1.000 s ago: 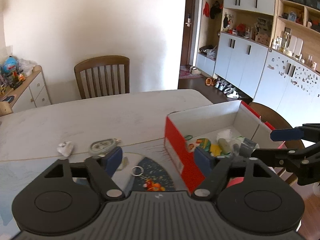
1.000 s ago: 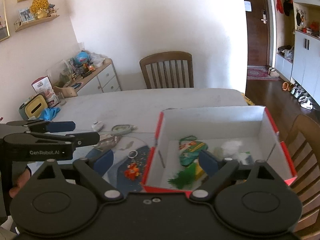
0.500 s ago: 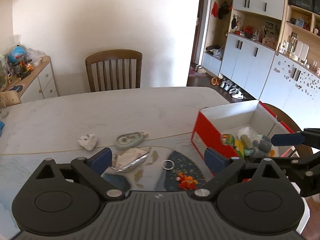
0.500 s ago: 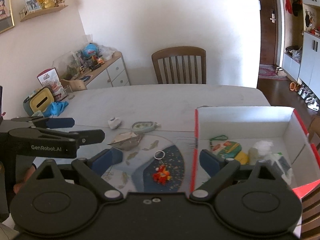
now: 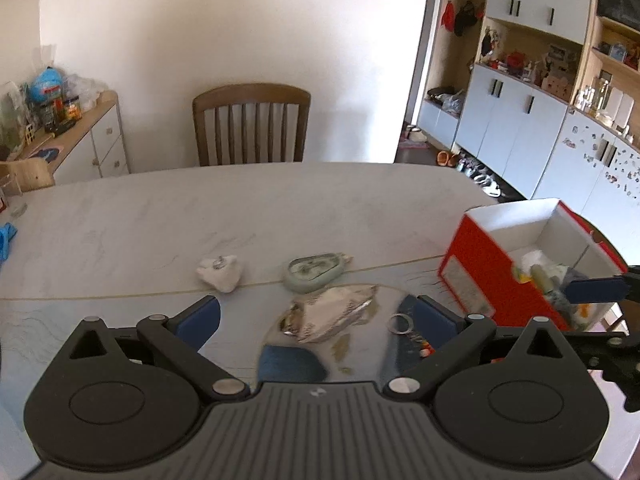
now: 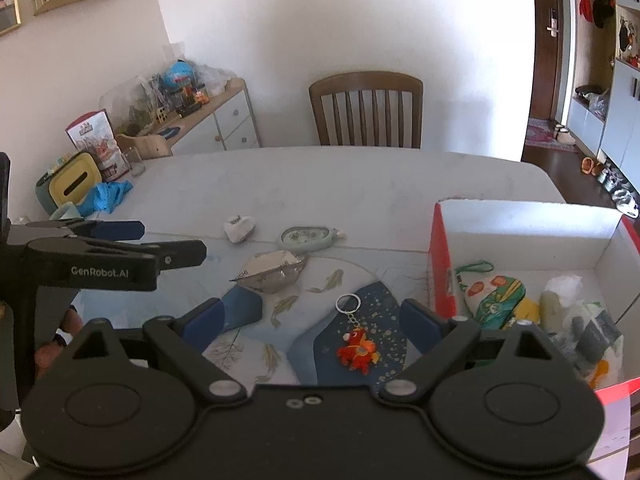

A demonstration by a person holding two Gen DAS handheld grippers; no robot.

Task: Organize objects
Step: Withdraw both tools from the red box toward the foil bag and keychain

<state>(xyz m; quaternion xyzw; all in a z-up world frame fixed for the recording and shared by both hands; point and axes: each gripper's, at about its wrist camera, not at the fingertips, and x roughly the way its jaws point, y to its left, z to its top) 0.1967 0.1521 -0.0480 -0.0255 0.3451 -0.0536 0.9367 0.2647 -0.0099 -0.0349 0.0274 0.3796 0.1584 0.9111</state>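
My left gripper [image 5: 316, 316] hangs low over the patterned mat, its jaws still opening with nothing between them; a crumpled silver foil packet [image 5: 328, 312] lies just beyond its fingertips. My right gripper [image 6: 312, 316] is open and holds nothing, and the red toy keychain [image 6: 358, 350] lies on the mat between its fingers. A pale green oval case [image 6: 306, 238] and a white crumpled lump [image 6: 239, 228] rest farther back. The red-sided white box [image 6: 440, 256] at the right holds a printed pouch and several other items.
A wooden chair [image 5: 251, 124] stands at the table's far side. At the table's left end sit a yellow tissue box [image 6: 72, 182] and a blue cloth [image 6: 106, 196]. A cluttered sideboard [image 6: 208, 120] lines the left wall, cabinets the right.
Both grippers have swung left, away from the box and over the loose things on the mat. The left jaws have spread wider. The box now sits at the right of both views.
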